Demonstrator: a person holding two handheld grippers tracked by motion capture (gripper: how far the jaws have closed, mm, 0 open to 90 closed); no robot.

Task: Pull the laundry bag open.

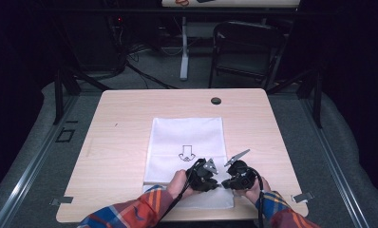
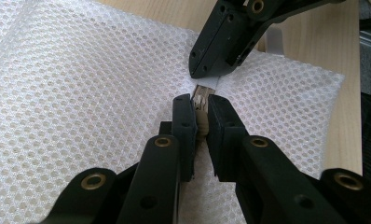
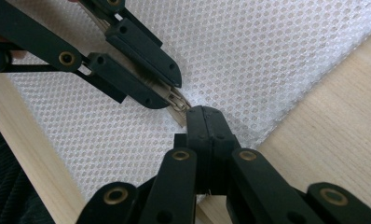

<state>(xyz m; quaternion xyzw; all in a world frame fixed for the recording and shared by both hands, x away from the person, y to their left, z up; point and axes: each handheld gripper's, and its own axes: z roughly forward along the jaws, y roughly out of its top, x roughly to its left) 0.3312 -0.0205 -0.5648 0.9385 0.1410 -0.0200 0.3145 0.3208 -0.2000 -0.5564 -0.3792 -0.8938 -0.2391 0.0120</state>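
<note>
A white mesh bag with a black arrow printed on it lies flat on the wooden table. Both grippers meet tip to tip at its near edge. My left gripper is shut on a small tan zipper pull. Just beyond it, my right gripper pinches the smooth white strip of the bag. In the right gripper view my right gripper is shut, with mesh puckered at its tip. There my left gripper comes in from the upper left and holds the tan pull. In the high view the left gripper and right gripper sit close together.
A black round grommet sits near the table's far edge. Metal clips stand at the front corners. A dark folding chair and cables stand on the floor behind. Bare wood lies left and right of the bag.
</note>
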